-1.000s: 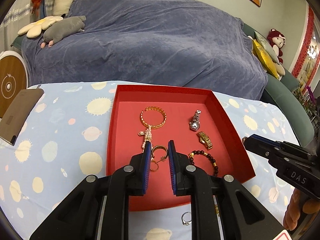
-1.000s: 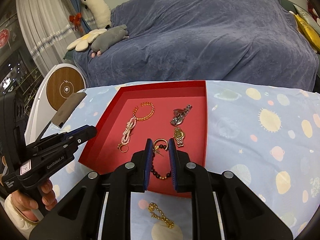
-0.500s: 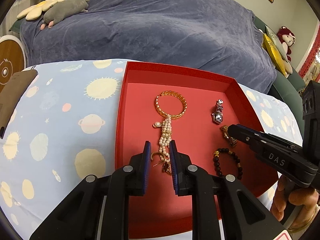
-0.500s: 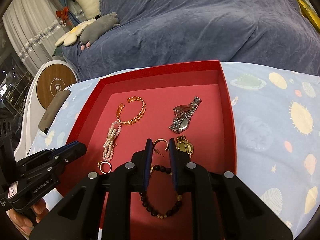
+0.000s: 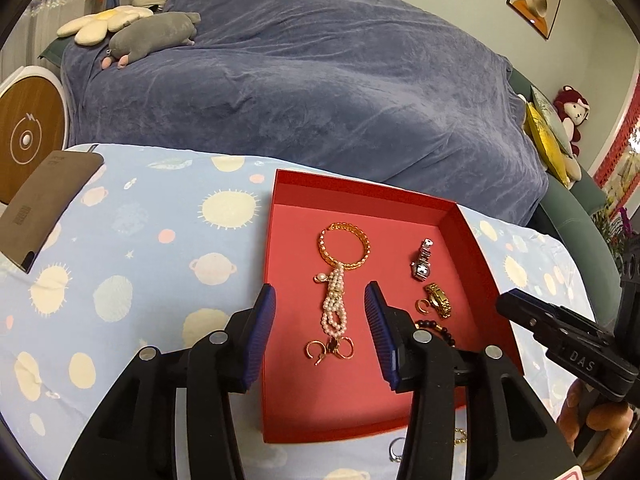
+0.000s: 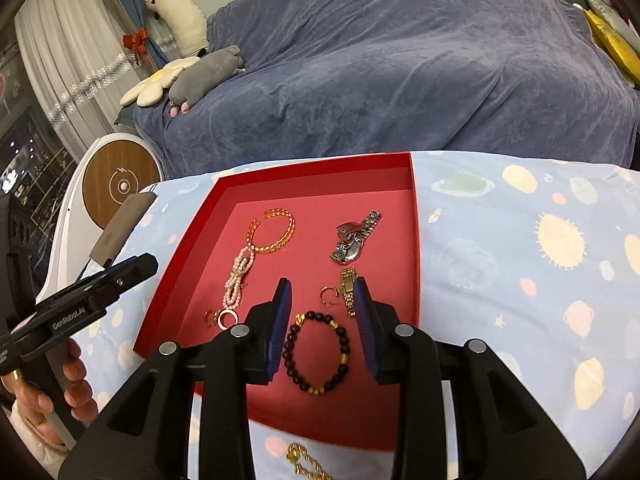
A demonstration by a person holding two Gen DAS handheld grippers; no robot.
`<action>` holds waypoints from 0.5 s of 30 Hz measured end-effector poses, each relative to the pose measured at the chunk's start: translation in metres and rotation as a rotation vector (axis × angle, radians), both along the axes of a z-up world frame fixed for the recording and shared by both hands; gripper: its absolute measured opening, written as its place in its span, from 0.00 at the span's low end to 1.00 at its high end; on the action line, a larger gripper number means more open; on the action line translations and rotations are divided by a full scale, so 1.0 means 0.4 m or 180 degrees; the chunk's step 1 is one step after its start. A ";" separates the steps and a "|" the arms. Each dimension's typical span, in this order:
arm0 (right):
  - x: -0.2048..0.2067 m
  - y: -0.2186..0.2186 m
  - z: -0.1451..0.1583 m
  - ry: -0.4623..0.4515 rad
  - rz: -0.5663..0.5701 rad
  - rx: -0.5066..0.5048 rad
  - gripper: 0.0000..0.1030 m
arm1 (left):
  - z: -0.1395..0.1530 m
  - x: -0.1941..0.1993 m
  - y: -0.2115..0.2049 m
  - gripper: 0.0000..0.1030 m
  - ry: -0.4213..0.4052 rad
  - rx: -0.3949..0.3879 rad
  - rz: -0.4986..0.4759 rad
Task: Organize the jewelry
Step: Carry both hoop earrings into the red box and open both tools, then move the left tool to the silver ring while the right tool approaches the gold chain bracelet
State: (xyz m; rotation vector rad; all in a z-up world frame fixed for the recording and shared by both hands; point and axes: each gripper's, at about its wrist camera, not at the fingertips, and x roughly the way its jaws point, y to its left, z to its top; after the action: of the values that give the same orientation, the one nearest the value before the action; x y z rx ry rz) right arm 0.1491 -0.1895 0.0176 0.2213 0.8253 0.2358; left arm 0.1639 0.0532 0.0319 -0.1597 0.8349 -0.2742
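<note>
A: The shallow cardboard tray (image 5: pixel 472 240) is bright red, and the tablecloth (image 5: pixel 152 248) is pale blue with cream suns and planets.

B: The open chain bangle (image 6: pixel 273 231) is gold, the beaded strand (image 6: pixel 237 280) pinkish-white, and the round bead bracelet (image 6: pixel 316 354) dark with gold spacers.

A: The sofa throw (image 6: pixel 400 80) is slate blue.

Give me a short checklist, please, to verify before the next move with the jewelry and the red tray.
1. Left claw empty, jaws opening: ok.
2. Right claw empty, jaws opening: ok.
3. Hoop earrings lie in the tray, below the pearls: ok.
4. Small hoop lies flat beside the gold watch: ok.
5. All jewelry in the tray: not ok; a ring and a gold chain lie on the cloth.
6. Pearls free of the gold bangle: cannot tell.
</note>
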 end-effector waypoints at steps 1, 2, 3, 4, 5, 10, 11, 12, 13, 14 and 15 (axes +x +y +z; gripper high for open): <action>-0.027 -0.005 0.007 -0.0001 0.0008 0.0013 0.31 | 0.003 -0.018 0.000 0.43 -0.0007 -0.0020 -0.0006; -0.051 -0.008 0.010 0.0008 0.0031 0.0028 0.31 | 0.004 -0.033 -0.001 0.43 -0.0003 -0.0013 -0.0022; -0.077 -0.009 0.010 0.0018 0.0049 0.0016 0.31 | 0.005 -0.050 -0.004 0.43 0.0004 0.0026 -0.0039; -0.097 -0.009 0.008 0.0025 0.0061 -0.0018 0.32 | 0.005 -0.070 -0.008 0.43 -0.0009 0.0070 -0.0058; -0.122 -0.005 0.001 0.0040 0.0086 -0.0081 0.34 | 0.006 -0.085 -0.012 0.43 -0.0028 0.0090 -0.0072; -0.213 0.032 -0.067 0.0228 0.0233 -0.0357 0.34 | 0.000 -0.158 -0.054 0.44 -0.0085 0.0240 -0.0211; -0.225 0.042 -0.083 0.0270 0.0271 -0.0410 0.34 | -0.006 -0.173 -0.060 0.47 -0.0079 0.0255 -0.0230; -0.235 0.052 -0.097 0.0291 0.0297 -0.0467 0.34 | -0.014 -0.190 -0.064 0.49 -0.0073 0.0260 -0.0241; -0.243 0.064 -0.111 0.0306 0.0325 -0.0542 0.34 | -0.025 -0.208 -0.069 0.50 -0.0054 0.0256 -0.0251; -0.249 0.078 -0.124 0.0313 0.0357 -0.0615 0.34 | -0.037 -0.220 -0.074 0.50 -0.0015 0.0258 -0.0274; -0.250 0.092 -0.135 0.0313 0.0390 -0.0695 0.34 | -0.048 -0.227 -0.079 0.49 0.0027 0.0262 -0.0296</action>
State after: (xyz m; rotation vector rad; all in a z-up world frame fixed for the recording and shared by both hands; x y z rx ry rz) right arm 0.0490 -0.1525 -0.0363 -0.0229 0.9562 0.2491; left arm 0.0730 0.0218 0.0125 -0.0454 0.8620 -0.3259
